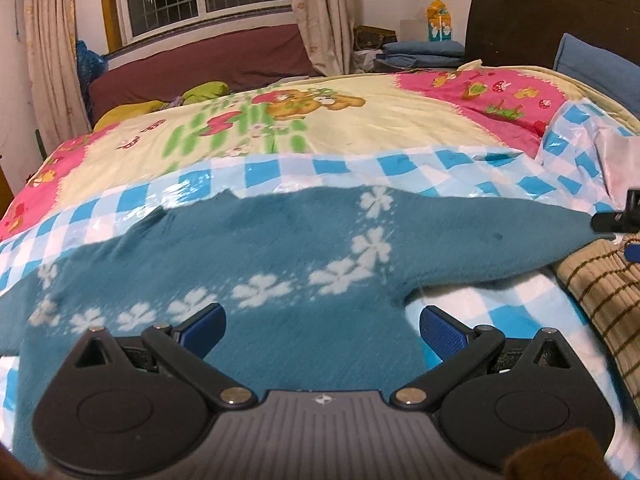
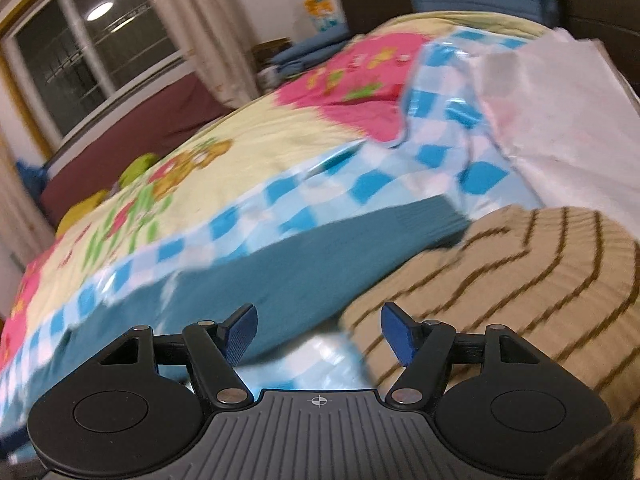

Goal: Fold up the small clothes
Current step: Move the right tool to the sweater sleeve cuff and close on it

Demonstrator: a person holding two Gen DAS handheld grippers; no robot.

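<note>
A teal knitted sweater with white clover flowers (image 1: 256,256) lies spread flat on a blue-and-white checked plastic sheet (image 1: 280,172) on the bed. My left gripper (image 1: 322,330) is open just above its near part, holding nothing. In the right wrist view the sweater's sleeve (image 2: 320,248) runs up to the right, with its ribbed cuff next to a beige sweater with brown stripes (image 2: 520,264). My right gripper (image 2: 318,332) is open and empty over the gap between the two sweaters. Part of the right gripper (image 1: 620,216) shows at the right edge of the left wrist view.
The beige striped sweater (image 1: 600,292) lies bunched to the right of the teal one. A cartoon quilt (image 1: 320,120) covers the bed beyond the sheet. A crumpled white plastic bag (image 2: 560,112) lies at the right. A dark headboard (image 1: 560,16) and a blue pillow (image 1: 596,68) stand at the back right.
</note>
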